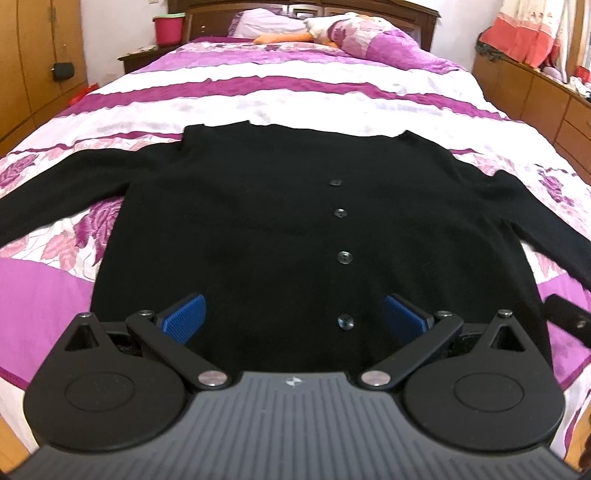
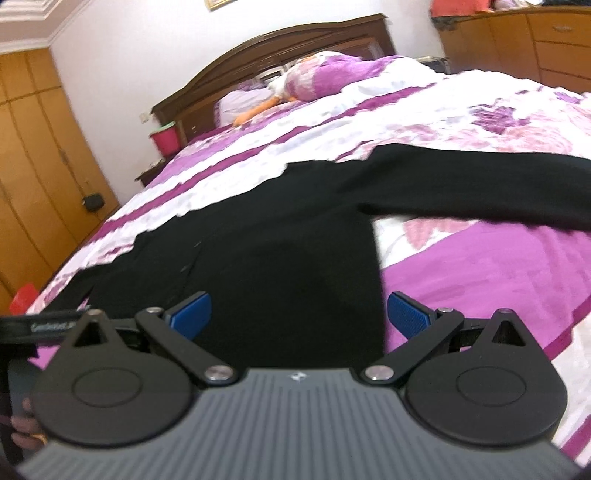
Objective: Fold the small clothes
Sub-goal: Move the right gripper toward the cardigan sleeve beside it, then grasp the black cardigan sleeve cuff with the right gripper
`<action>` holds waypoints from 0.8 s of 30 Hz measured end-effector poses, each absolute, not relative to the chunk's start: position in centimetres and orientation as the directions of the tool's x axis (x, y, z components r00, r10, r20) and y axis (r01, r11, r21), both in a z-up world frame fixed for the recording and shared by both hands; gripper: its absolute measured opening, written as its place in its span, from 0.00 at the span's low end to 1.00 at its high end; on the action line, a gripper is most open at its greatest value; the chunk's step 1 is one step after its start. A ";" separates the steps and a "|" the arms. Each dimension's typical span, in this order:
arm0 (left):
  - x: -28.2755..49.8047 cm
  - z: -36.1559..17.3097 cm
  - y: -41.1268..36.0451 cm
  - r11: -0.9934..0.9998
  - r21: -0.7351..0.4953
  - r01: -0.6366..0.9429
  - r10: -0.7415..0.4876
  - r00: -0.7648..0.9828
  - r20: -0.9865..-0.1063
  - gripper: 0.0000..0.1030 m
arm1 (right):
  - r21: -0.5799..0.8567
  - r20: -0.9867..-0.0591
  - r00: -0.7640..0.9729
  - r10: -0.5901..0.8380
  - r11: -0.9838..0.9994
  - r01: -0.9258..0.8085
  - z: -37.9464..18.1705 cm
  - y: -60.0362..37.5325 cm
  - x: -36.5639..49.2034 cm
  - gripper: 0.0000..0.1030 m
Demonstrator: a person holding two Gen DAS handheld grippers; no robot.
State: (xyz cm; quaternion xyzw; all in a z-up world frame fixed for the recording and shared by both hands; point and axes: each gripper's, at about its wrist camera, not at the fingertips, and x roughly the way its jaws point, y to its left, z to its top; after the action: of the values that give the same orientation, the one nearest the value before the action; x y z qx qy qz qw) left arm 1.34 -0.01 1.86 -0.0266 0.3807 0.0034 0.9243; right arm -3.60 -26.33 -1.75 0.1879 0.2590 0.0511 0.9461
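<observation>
This is a bedroom in a home. A wide bed [image 1: 295,92] fills the view, spread with a purple, pink and white floral quilt, backed by a dark carved wooden headboard [image 2: 280,44]. Floral pillows [image 1: 369,37] lie at its head. A dark wooden bedside cabinet [image 1: 140,59] carries a pink plastic bucket [image 1: 168,28]. Tall orange-brown wooden wardrobes [image 2: 33,166] line one wall, and matching wooden drawer units [image 1: 546,96] the other, topped with what seems to be folded red cloth [image 1: 517,37].

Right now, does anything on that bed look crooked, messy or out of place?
Nothing stands out. The black cardigan lies flat and buttoned on the floral bedspread, sleeves spread out to both sides. Both grippers hover open above its hem.
</observation>
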 end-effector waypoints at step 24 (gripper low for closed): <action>4.3 0.9 -2.3 0.999 -0.032 0.012 -0.032 0.646 -0.763 1.00 | 0.441 -0.493 0.867 0.070 0.879 0.180 -4.3 -36.4 2.0 1.00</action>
State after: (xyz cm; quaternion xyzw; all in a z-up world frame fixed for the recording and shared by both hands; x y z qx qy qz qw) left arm 4.29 -2.27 0.90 -0.0119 0.4207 -0.0123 0.9070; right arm 1.96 -36.38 -4.28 0.2439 0.2562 -0.0293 0.9349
